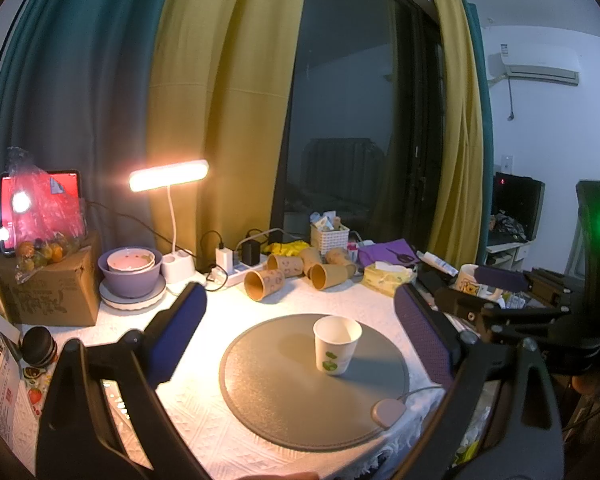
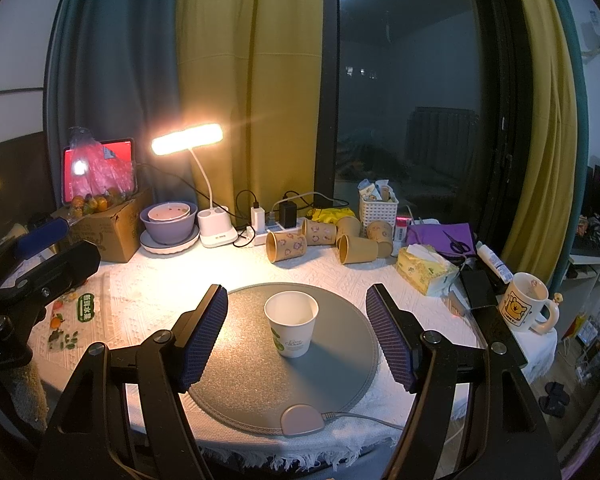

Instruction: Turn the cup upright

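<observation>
White paper cup with green fruit print (image 2: 291, 329) stands upright, mouth up, on the round grey mat (image 2: 340, 376) at the near centre of the tabletop (image 2: 160, 304), which carries a white textured cloth. Right tongs (image 2: 296, 340) are spread wide, one padded finger on each side of the cup and well apart from it; nothing is held. Left tongs (image 1: 300, 344) are likewise spread wide and hold nothing; in the left wrist view the cup (image 1: 336, 345) sits between the two fingers, nearer the right one, without contact.

A small pink oval puck with a grey cord (image 2: 302, 420) lies on the near edge of the mat. Far of the mat, five brown paper cups (image 2: 286, 245) lie in a loose group, several on their sides. A lit white desk lamp (image 2: 188, 139) stands at the far left, beside purple stacked bowls (image 2: 168, 222). A white cartoon-printed mug (image 2: 524, 302) stands at the right edge.
</observation>
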